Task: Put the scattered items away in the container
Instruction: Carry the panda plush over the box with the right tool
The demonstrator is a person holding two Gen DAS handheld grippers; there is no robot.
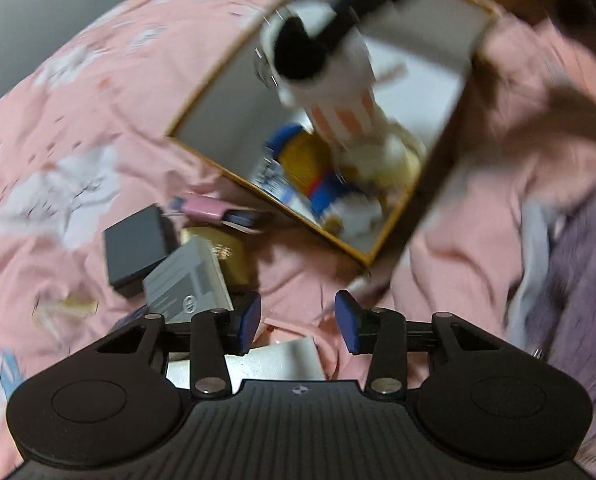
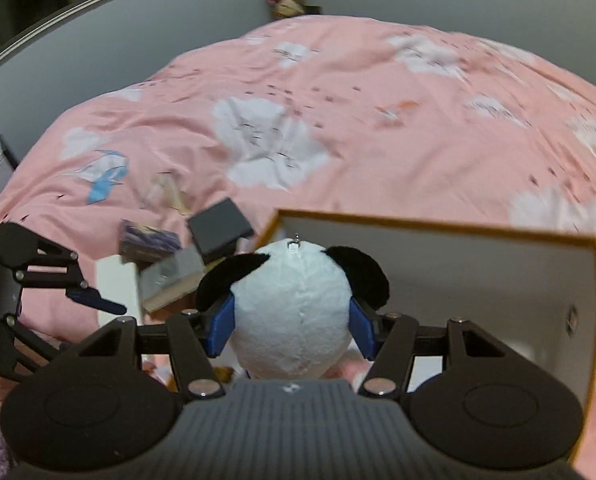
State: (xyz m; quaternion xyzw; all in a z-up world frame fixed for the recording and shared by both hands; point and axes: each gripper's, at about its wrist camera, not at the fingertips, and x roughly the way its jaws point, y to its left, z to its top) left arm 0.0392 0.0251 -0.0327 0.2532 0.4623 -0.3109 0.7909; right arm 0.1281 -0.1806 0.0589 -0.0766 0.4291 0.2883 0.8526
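A white panda plush point(image 2: 293, 304) with black ears fills the right wrist view, and my right gripper point(image 2: 291, 330) is shut on its head, blue pads pressed to both sides. In the left wrist view the panda plush point(image 1: 322, 76) hangs over the open cardboard box point(image 1: 217, 100), its striped body pointing down into it. The box point(image 2: 458, 280) has an orange rim and grey walls. My left gripper point(image 1: 298, 320) is open over the pink bedding with nothing between its pads. A black box point(image 1: 137, 248), a grey box point(image 1: 189, 280) and a pink item point(image 1: 205, 208) lie beside it.
Inside the box lie a blue and yellow plush point(image 1: 314, 172) and a cream plush point(image 1: 394, 152). A white box point(image 1: 277, 360) sits under the left gripper. A pink flowered duvet point(image 2: 338, 100) covers the bed; purple fabric point(image 1: 578, 260) lies at the right. My left gripper point(image 2: 97, 300) shows in the right wrist view.
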